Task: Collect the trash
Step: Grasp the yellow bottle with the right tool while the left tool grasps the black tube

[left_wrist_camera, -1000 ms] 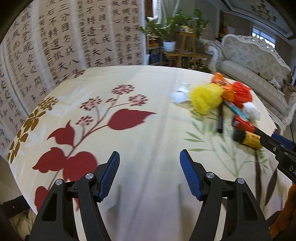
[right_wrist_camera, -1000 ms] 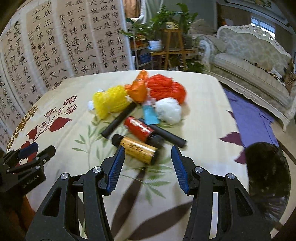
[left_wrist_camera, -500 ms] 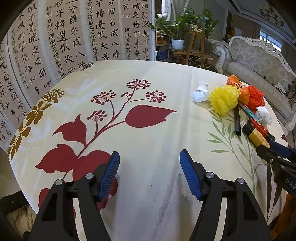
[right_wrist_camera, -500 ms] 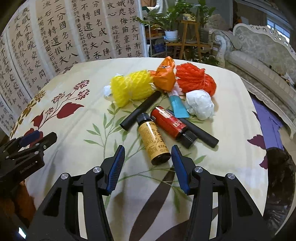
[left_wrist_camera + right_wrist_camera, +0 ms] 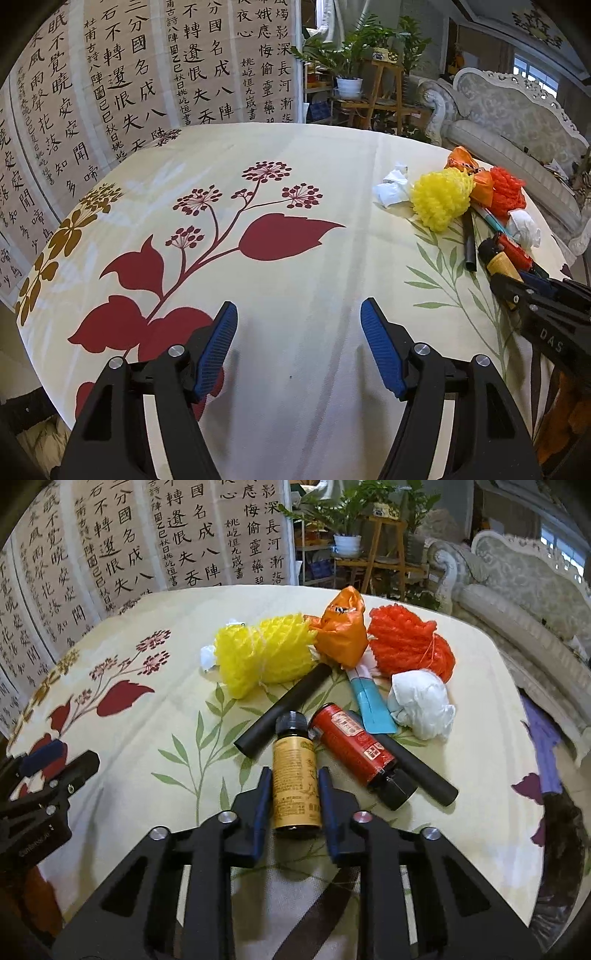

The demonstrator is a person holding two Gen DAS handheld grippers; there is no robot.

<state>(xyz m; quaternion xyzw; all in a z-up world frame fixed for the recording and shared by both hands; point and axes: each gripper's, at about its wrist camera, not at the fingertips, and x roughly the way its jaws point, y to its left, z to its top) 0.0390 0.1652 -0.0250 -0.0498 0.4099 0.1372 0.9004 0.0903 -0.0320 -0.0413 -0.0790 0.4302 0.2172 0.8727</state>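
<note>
A pile of trash lies on the flowered tablecloth (image 5: 155, 716): a yellow foam net (image 5: 264, 657), an orange bag (image 5: 341, 631), a red foam net (image 5: 410, 644), a white crumpled tissue (image 5: 421, 703), a blue wrapper (image 5: 371, 705), two black tubes (image 5: 282, 710), a red bottle (image 5: 360, 751) and a yellow-labelled bottle (image 5: 295, 775). My right gripper (image 5: 294, 775) is shut on the yellow-labelled bottle, which lies between its fingers. My left gripper (image 5: 298, 319) is open and empty over bare cloth, left of the pile (image 5: 441, 201).
A black trash bag (image 5: 561, 834) hangs past the table's right edge. A calligraphy screen (image 5: 147, 74) stands behind the table, with plants (image 5: 354, 55) and a sofa (image 5: 509, 122) beyond. Another white tissue (image 5: 391, 186) lies left of the yellow net.
My right gripper has moved forward and closed around the yellow-labelled bottle, which has turned to point away from me. My left gripper stays open and has shifted slightly.
</note>
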